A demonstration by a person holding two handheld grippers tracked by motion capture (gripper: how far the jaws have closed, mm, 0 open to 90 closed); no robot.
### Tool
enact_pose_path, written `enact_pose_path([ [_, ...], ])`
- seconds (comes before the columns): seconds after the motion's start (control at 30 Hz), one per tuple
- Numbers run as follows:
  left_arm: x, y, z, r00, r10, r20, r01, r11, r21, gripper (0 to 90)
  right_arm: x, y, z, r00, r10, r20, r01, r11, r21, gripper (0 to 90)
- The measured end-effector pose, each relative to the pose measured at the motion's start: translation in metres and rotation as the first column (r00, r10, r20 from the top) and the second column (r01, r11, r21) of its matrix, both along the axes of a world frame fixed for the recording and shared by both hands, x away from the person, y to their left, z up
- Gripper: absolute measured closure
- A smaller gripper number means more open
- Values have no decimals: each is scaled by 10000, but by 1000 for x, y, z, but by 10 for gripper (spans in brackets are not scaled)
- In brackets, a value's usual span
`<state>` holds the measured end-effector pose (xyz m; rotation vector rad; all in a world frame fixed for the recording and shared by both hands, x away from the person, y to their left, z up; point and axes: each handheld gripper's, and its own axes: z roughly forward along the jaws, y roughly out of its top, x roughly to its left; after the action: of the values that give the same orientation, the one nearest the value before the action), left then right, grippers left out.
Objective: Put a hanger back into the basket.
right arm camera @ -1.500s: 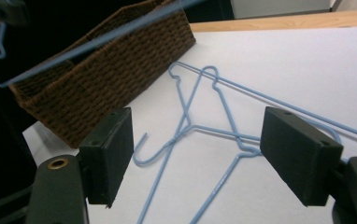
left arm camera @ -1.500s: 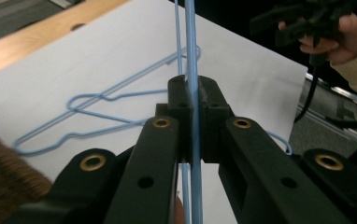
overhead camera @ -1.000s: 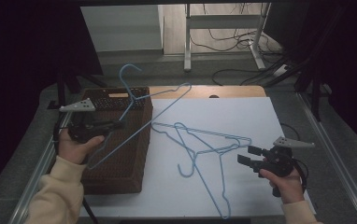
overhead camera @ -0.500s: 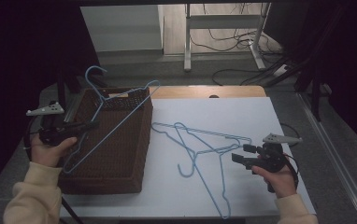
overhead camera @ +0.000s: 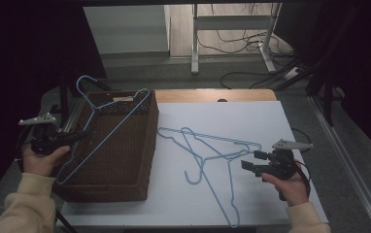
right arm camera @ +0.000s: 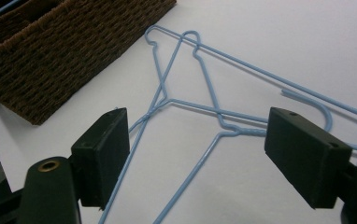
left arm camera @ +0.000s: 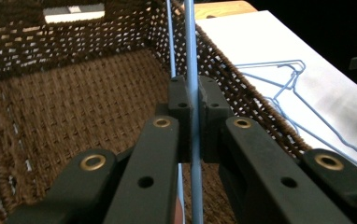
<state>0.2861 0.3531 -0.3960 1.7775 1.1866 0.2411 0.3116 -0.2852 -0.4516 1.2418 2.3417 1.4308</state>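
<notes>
My left gripper is shut on a blue wire hanger and holds it tilted over the brown wicker basket, hook toward the far left. In the left gripper view the hanger's wire runs straight up between the closed jaws of my left gripper. Two more blue hangers lie crossed on the white table. My right gripper hovers open just right of them. In the right gripper view my right gripper has its jaws wide apart, facing the crossed hangers on the sheet.
The basket has a white label on its far wall. The white table top ends at a wooden strip at the back. Beyond it stand a metal stand and floor cables.
My left gripper has carried its hanger leftward and lower over the basket. My right gripper has shifted slightly left toward the hangers on the table.
</notes>
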Motion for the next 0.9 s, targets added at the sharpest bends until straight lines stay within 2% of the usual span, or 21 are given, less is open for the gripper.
enact_pose_path([
  [0.1,3,5,-8,9998,-21,-187,21,10000,24,861,-1,-3,0,9999,-122,-8,122,9999,-2,225],
  [0.23,5,6,-10,9995,-176,-251,173,9998,-107,861,-3,-5,-1,9998,-194,-75,194,9998,-45,226],
  [0.3,7,4,-10,9991,-239,-349,241,9997,51,860,-3,-5,-2,9998,-193,-107,192,9998,-88,226],
  [0.6,14,-2,-14,9984,-303,-486,315,9992,246,861,-3,-4,-2,9998,-181,-122,180,9998,-92,226],
  [0.8,25,-2,-21,9962,-260,-827,301,9984,487,861,-2,-3,-2,9998,-137,-145,136,9998,-111,226],
  [0.9,28,-4,-25,9953,-252,-936,294,9986,443,861,-1,-3,-3,9998,-115,-141,113,9999,-115,226],
])
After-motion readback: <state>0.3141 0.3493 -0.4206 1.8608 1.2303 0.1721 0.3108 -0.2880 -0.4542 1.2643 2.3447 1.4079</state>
